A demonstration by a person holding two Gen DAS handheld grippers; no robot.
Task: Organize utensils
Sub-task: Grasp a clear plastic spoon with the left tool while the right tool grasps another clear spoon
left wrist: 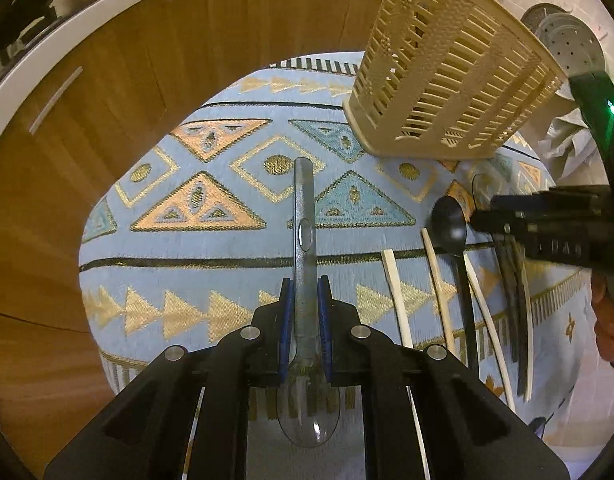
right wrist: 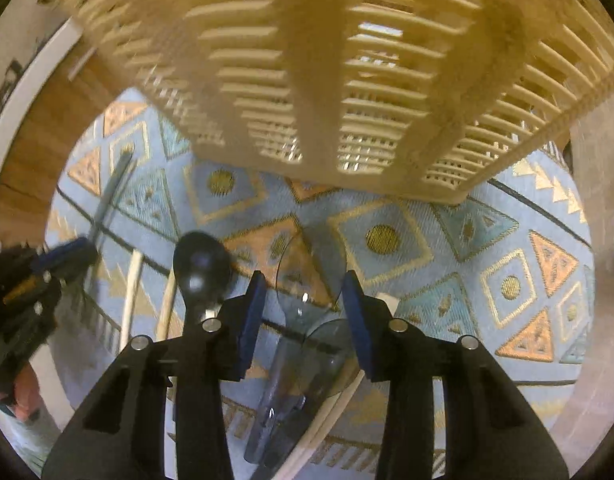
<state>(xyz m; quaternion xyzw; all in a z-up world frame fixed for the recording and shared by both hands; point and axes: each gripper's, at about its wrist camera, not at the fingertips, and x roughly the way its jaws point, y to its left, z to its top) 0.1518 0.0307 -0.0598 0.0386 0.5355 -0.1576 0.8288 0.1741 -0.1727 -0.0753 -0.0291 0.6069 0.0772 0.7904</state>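
Observation:
My left gripper (left wrist: 305, 300) is shut on a clear plastic spoon (left wrist: 305, 216); its handle points away and its bowl lies near the camera. A cream slotted basket (left wrist: 447, 80) stands at the upper right on the patterned blue cloth (left wrist: 211, 272). A black spoon (left wrist: 451, 220) and cream sticks (left wrist: 395, 292) lie to the right. In the right wrist view, my right gripper (right wrist: 305, 308) hovers open over clear plastic spoons (right wrist: 303, 344) lying on the cloth, just in front of the basket (right wrist: 327, 60). The black spoon (right wrist: 201, 264) lies left of its fingers. The left gripper (right wrist: 67, 252) shows at the left.
Wooden cabinet doors (left wrist: 107, 92) under a white counter edge curve around the left and back. A grey perforated round thing (left wrist: 567, 40) stands behind the basket. Dark utensils (left wrist: 513, 300) lie under the right gripper (left wrist: 507, 236). A person's hand (left wrist: 611, 320) is at the right edge.

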